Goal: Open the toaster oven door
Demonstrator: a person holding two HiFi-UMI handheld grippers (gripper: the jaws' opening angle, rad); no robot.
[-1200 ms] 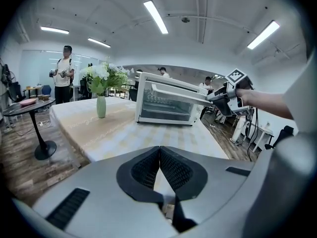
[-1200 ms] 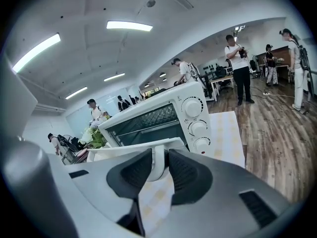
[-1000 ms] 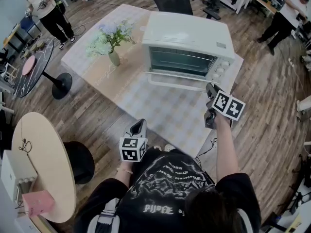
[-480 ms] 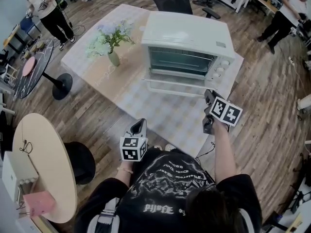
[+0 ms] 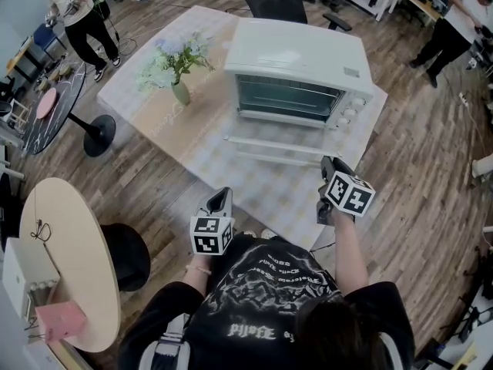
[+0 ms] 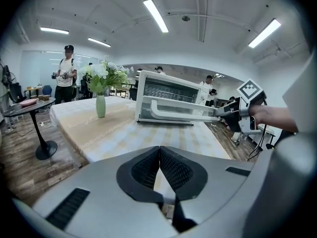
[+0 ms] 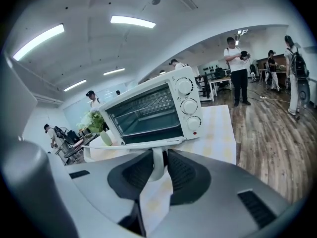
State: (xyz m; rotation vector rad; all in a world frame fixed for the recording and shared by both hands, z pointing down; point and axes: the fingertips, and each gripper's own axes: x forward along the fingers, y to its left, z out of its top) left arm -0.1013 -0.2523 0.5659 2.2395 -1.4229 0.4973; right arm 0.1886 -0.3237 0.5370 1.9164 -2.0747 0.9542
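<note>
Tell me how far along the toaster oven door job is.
Done: the glass door of the white toaster oven stands off the frame, tilted part-way down. In hand: the right gripper, whose jaws have just been closing, clamps the door's white bar handle. Left: swing the door fully down, then release. The left gripper is shut and empty.

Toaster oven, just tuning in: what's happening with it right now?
A person is opening the toaster oven on the table. The right gripper is clamped on the right end of the door handle, its jaws having just tightened a little on it. The door hangs partly open, tipped down toward the person. The left gripper is shut with nothing in it, held back at the table's near edge.
</note>
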